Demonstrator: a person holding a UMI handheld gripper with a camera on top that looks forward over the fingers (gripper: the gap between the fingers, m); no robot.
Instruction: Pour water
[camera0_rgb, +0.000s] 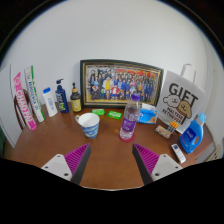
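A clear water bottle (130, 117) with a purple label and pink cap stands upright on the wooden table (105, 160), well beyond my fingers and a little right of centre. A white cup (90, 124) with a blue pattern sits to its left, also beyond the fingers. My gripper (112, 163) is open, with its two magenta pads (76, 160) spread wide over bare tabletop and nothing between them.
A framed group photo (121, 83) leans on the back wall. Tubes and small bottles (50, 101) stand at the left. A white gift bag (184, 100), a blue spray bottle (192, 133), a blue bowl (148, 112) and a green item (114, 113) crowd the right.
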